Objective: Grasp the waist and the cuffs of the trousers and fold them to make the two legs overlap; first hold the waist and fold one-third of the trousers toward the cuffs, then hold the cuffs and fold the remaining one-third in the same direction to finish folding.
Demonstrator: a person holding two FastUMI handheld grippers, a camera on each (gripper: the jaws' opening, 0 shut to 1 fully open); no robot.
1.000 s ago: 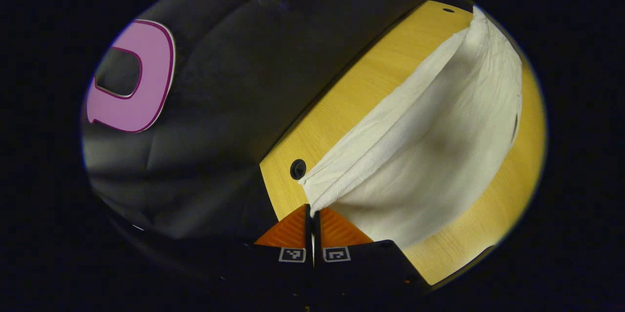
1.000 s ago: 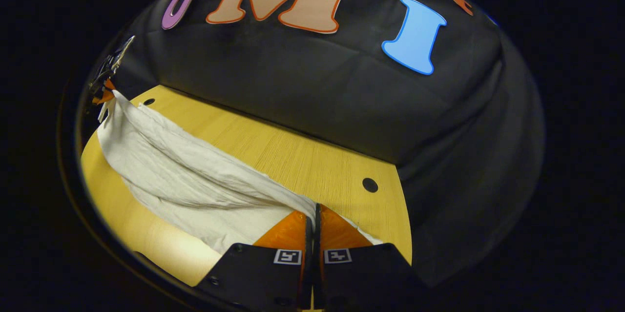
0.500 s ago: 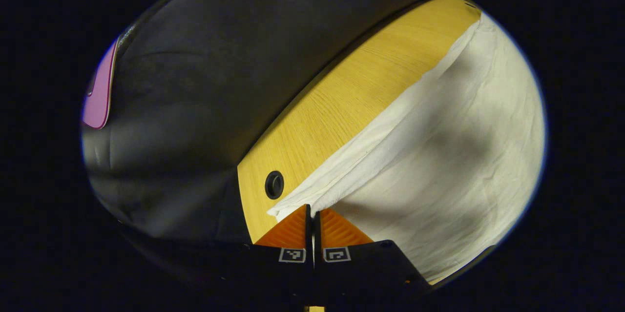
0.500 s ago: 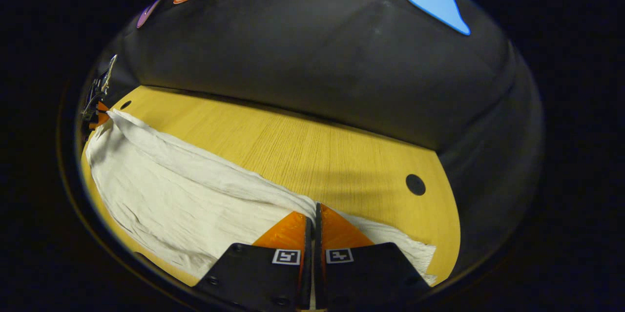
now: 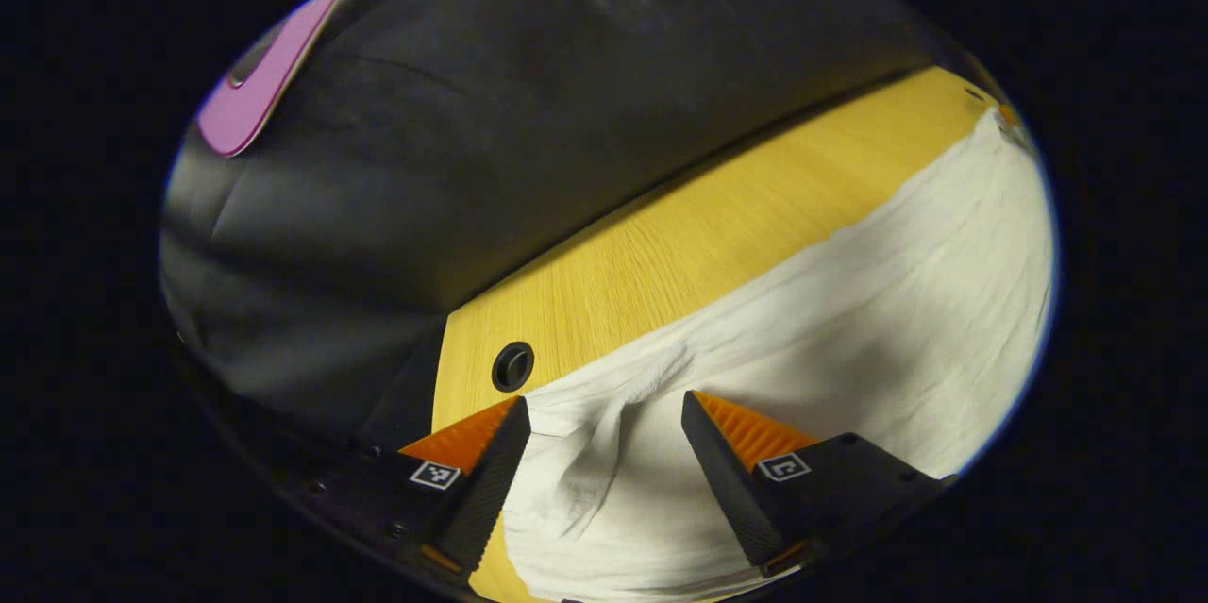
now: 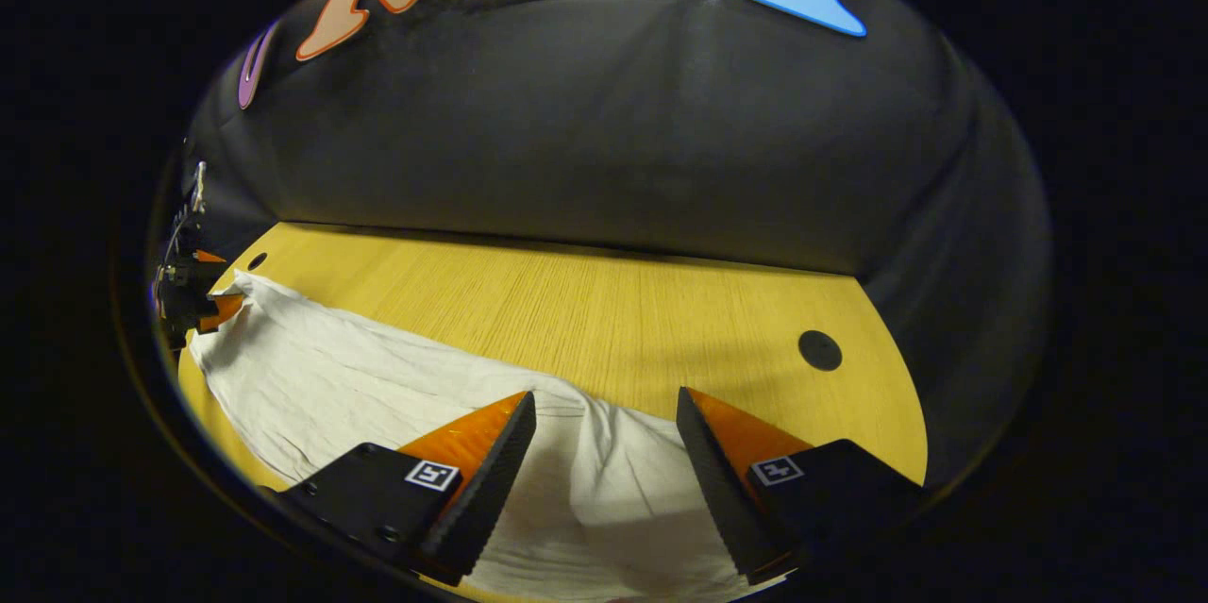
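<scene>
Both grippers, left gripper (image 5: 604, 433) and right gripper (image 6: 604, 424), have let go with jaws now spread wide, leaving the trousers (image 6: 377, 386) flat on the table (image 6: 613, 310); the lengthwise fold seems done, both thirds remain.

far table strip (image 6: 604, 301) bare — passable | trousers (image 6: 359, 376) cover near side | wall (image 6: 604, 131) closes back
</scene>
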